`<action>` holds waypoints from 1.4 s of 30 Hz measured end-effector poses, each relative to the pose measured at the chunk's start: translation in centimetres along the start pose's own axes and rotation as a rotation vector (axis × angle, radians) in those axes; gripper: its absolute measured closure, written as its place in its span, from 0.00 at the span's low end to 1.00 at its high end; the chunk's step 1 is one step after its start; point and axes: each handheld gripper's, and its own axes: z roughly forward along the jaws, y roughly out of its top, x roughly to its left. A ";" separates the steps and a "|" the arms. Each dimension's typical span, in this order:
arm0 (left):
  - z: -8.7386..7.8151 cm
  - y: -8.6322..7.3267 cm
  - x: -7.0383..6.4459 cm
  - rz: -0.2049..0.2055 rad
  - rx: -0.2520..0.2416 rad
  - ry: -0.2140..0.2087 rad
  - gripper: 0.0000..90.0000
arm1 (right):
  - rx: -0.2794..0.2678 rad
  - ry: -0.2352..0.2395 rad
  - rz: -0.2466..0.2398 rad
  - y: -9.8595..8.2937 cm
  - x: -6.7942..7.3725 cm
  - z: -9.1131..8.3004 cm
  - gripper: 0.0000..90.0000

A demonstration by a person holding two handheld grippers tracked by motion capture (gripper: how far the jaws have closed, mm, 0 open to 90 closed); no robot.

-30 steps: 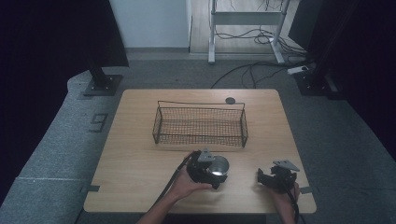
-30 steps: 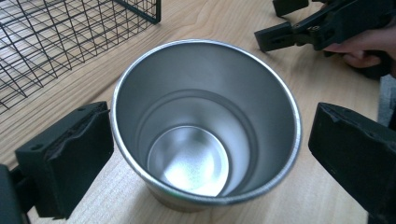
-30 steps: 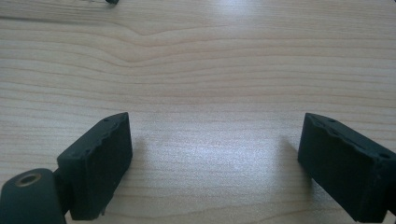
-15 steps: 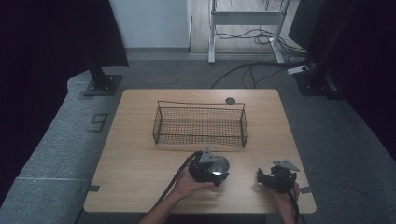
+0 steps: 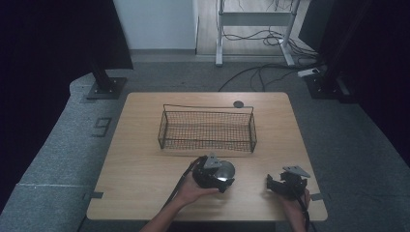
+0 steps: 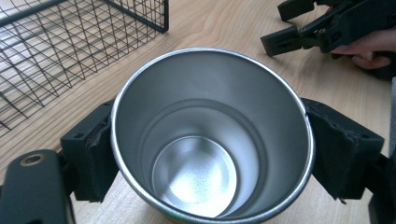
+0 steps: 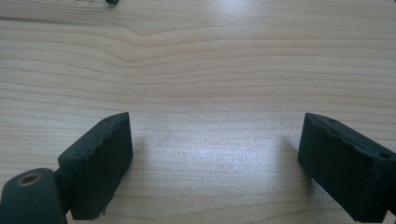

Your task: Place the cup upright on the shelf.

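A shiny steel cup [image 6: 210,135] sits between the two black jaws of my left gripper [image 6: 210,149], which is shut on its sides; I look straight down into its bare inside. From above, the cup [image 5: 225,170] and left gripper [image 5: 220,176] are at the table's front middle, just in front of the black wire basket [image 5: 207,129]. My right gripper [image 5: 270,183] rests near the front right of the table, open, its jaws [image 7: 215,158] wide apart over bare wood with nothing between them. The left gripper view also shows the right gripper [image 6: 299,32] at top right.
The wooden table [image 5: 145,159] carries the wire basket mid-table and a small dark round disc [image 5: 238,104] near its far edge. Black stands and cables lie on the floor beyond. Bare wood lies to the left of the cup.
The left gripper with the cup has shifted slightly to the right and forward. The right gripper has stayed still.
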 end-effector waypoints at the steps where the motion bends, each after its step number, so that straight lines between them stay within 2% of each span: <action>1: -0.2 0.1 0.0 0.001 -0.003 0.003 0.16 | 0.000 -0.001 0.001 0.0 0.0 0.0 0.11; 4: -0.7 0.3 0.2 -0.004 -0.015 0.016 0.16 | 0.001 -0.001 0.001 0.0 0.0 0.0 0.11; 14: -2.9 1.1 2.0 -0.040 -0.062 0.022 0.16 | 0.000 0.000 0.001 0.0 0.0 0.0 0.11; 17: -3.5 1.2 2.3 -0.031 -0.067 0.049 0.16 | 0.000 -0.001 0.001 0.0 0.0 0.0 0.11; 19: -3.9 1.4 2.6 -0.036 -0.073 0.046 0.16 | 0.001 -0.001 0.002 0.0 0.0 0.0 0.11; 25: -4.6 1.5 3.1 -0.045 -0.090 0.034 0.16 | 0.000 -0.001 0.003 0.0 0.0 0.0 0.11; 33: -4.9 1.6 3.5 -0.050 -0.089 0.042 0.16 | 0.001 -0.001 0.002 0.0 0.0 0.0 0.11; 42: -5.8 2.6 3.9 -0.038 -0.104 0.058 0.16 | 0.000 -0.001 0.002 0.0 0.0 0.0 0.11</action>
